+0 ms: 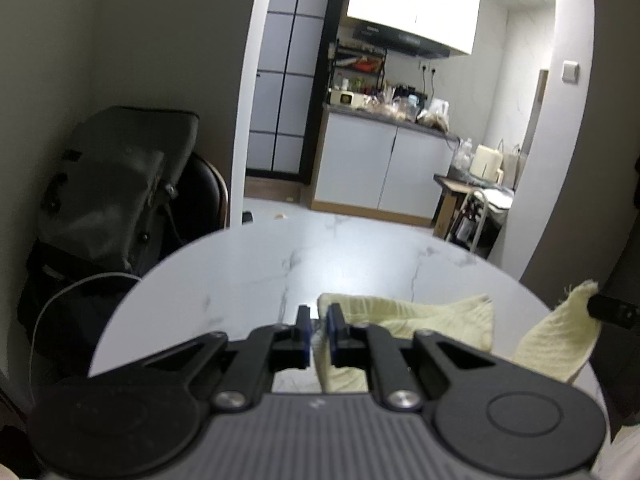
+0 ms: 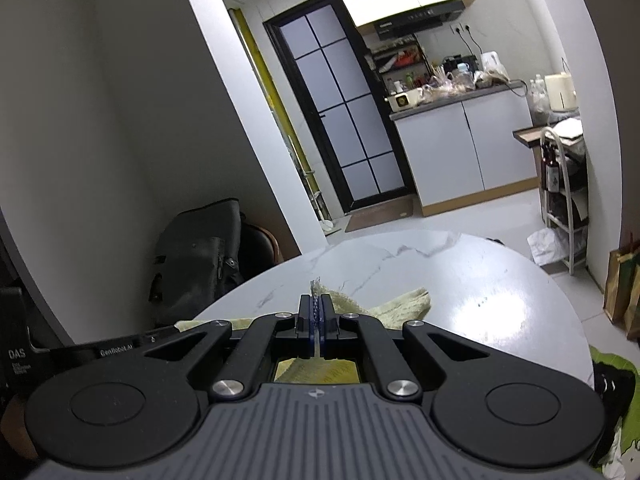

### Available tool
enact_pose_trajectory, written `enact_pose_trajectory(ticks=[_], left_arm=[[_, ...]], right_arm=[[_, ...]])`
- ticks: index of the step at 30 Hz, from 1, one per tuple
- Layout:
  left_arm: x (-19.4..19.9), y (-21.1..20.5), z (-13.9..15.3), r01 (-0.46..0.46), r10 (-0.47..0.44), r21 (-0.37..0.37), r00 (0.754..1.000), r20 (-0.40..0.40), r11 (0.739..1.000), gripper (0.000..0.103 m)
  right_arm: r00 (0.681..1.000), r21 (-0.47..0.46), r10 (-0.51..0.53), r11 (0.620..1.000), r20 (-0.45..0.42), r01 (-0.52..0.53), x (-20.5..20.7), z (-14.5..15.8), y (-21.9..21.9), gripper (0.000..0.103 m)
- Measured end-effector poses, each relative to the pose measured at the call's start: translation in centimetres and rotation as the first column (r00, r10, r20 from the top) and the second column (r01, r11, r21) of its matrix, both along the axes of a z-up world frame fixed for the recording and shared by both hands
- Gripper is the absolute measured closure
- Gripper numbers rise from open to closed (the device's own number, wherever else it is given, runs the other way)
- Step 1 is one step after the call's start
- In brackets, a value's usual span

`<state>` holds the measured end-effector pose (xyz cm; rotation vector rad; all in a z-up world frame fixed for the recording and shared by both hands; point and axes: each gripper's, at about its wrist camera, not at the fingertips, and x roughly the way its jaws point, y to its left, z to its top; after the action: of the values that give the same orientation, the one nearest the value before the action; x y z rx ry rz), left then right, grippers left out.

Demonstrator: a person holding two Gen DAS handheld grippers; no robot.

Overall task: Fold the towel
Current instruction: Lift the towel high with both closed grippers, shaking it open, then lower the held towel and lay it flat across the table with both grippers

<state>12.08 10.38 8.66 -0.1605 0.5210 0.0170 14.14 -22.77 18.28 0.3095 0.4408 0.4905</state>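
My left gripper point(image 1: 319, 322) and right gripper point(image 2: 316, 309) each clamp a corner of the pale yellow terry towel point(image 1: 416, 318) above the round white marble table point(image 1: 248, 280).

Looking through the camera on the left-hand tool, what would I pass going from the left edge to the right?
Dark grey fabric bag on a chair → dark-framed frosted glass door → white kitchen cabinet with a cluttered counter → pale yellow towel's lifted corner, pinched by the right gripper.

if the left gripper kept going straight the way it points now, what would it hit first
Probably the marble table: the left gripper, shut on the towel, points slightly downward over the bare tabletop. Depth is unclear in the fisheye view.
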Motion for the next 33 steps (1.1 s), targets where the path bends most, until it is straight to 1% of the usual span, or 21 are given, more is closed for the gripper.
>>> enact_pose_trajectory(ticks=[2,6,10,11,13,14,22,27,33], left_arm=[[-0.2,-0.1,0.9,0.007,-0.007,0.012,1.000,0.016,1.000,0.094],[-1.0,-0.3,3.3,0.018,-0.020,0.028,0.998,0.057,0.999,0.094],[-2.0,-0.5,6.0,0.024,-0.028,0.039,0.994,0.104,0.999,0.094],[-2.4,-0.6,7.0,0.028,-0.033,0.046,0.992,0.122,0.999,0.094],[-2.9,-0.8,8.2,0.031,-0.039,0.053,0.989,0.140,0.998,0.094],[-3.2,-0.8,9.2,0.032,-0.041,0.059,0.987,0.156,0.998,0.094],[-5.2,-1.4,14.1,0.035,-0.058,0.096,0.968,0.242,0.995,0.094],[-5.7,-2.1,16.0,0.041,-0.072,0.116,0.960,0.270,0.992,0.094],[-5.1,-2.3,16.9,0.045,-0.079,0.124,0.957,0.280,0.991,0.094]], right_arm=[[1.000,0.001,-0.002,1.000,0.020,0.002,-0.2,0.9,-0.1,0.101],[0.997,0.000,-0.007,1.000,0.078,0.007,-1.1,3.9,-0.2,0.101],[0.994,-0.002,-0.006,1.000,0.111,0.006,-1.9,6.3,-0.1,0.101],[0.992,-0.006,-0.007,1.000,0.125,0.008,-2.2,7.2,-0.1,0.101],[0.988,-0.005,-0.011,1.000,0.153,0.012,-2.7,8.8,-0.2,0.101],[0.987,-0.003,-0.014,1.000,0.162,0.014,-2.9,9.3,-0.2,0.101],[0.969,0.007,-0.042,0.999,0.242,0.042,-4.1,13.8,-0.9,0.101],[0.960,0.017,-0.058,0.998,0.273,0.056,-4.1,15.5,-1.3,0.101],[0.953,0.017,-0.066,0.998,0.295,0.064,-3.4,16.8,-1.3,0.101]])
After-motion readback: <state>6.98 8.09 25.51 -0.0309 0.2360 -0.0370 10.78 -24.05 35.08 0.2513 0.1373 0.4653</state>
